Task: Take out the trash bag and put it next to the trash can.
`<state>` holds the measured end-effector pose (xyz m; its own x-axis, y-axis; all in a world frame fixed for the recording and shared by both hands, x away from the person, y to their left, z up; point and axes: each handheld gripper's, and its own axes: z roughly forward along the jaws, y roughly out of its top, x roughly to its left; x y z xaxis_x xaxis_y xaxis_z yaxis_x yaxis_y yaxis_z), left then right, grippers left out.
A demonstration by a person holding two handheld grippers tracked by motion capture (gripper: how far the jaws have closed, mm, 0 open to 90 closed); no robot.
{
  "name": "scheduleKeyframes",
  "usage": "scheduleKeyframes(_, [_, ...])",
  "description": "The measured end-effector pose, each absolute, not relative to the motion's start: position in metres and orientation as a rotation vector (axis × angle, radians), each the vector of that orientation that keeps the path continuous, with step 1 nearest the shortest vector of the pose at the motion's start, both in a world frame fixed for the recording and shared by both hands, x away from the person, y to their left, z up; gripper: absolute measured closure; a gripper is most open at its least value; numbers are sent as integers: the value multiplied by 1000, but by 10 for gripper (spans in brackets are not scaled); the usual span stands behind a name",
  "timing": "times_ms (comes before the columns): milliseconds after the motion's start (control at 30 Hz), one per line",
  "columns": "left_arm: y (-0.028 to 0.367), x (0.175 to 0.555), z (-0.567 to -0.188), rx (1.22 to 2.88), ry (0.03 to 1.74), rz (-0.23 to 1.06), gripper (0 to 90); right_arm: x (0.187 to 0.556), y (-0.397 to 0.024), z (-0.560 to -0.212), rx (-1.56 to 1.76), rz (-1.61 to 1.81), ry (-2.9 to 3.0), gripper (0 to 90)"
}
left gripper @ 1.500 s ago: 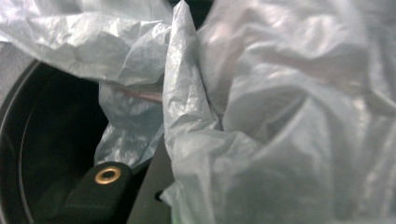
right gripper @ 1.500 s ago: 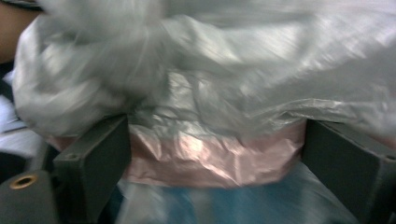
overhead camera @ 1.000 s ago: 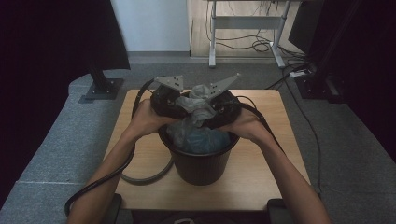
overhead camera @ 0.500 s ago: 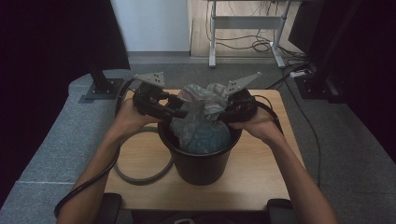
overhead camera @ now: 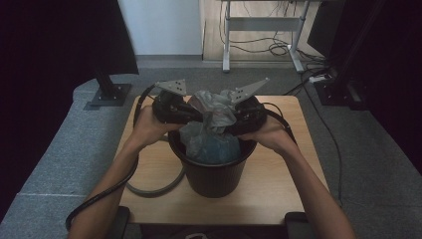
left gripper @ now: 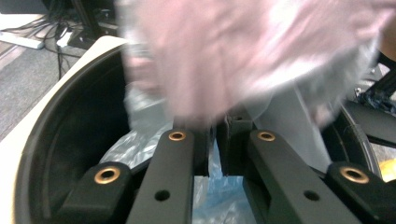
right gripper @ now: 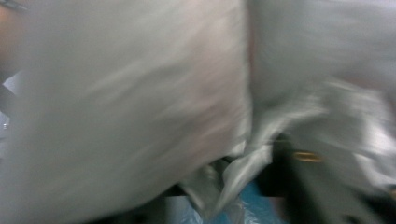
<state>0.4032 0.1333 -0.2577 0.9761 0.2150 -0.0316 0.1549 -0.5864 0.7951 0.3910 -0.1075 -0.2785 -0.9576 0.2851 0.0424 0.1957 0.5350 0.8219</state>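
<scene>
Item: plastic bag [overhead camera: 211, 127], sitting in the black bin [overhead camera: 211, 172] mid-table. I am pinching its gathered neck with the left gripper [overhead camera: 191, 113], whose jaws have just been closing, to bunch it shut; I cannot tell the right gripper's [overhead camera: 231, 118] state, its jaws just opening.

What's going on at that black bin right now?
Left gripper just closing, jaws nearly together on the plastic bag. Right gripper buried in bag, grip unclear. Bag bunched above the bin.

From my end the plastic bag [right gripper: 140, 102] is a blurry smear right against the right gripper view, hiding that hand-held gripper's jaws. In the left gripper view the bag's top [left gripper: 243, 51] is blurred too, cut off above.
</scene>
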Motion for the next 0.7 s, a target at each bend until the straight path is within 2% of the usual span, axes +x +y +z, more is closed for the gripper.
scheduleKeyframes(67, [125,403,-259,2211,243,68,846,392,-100,-280,419,1411,2667,383])
scheduleKeyframes(167, [113,403,-260,2203,218,33,850,391,-89,-282,406,1391,2683,375])
scheduleKeyframes(267, [110,403,-259,2184,215,24,844,389,-85,-283,390,1348,2684,578])
scheduleKeyframes(300, [112,403,-258,2149,236,28,809,389,-87,-283,409,1338,2670,642])
scheduleKeyframes(333, [115,402,-256,2122,272,60,738,391,-91,-283,429,1344,2663,720])
scheduleKeyframes(367, [118,403,-254,2111,286,67,630,392,-94,-283,431,1368,2661,758])
scheduleKeyframes(533, [137,405,-250,2110,323,53,438,391,-104,-281,445,1379,2628,798])
scheduleKeyframes(700, [156,403,-255,2136,352,74,342,392,-115,-277,489,1347,2612,798])
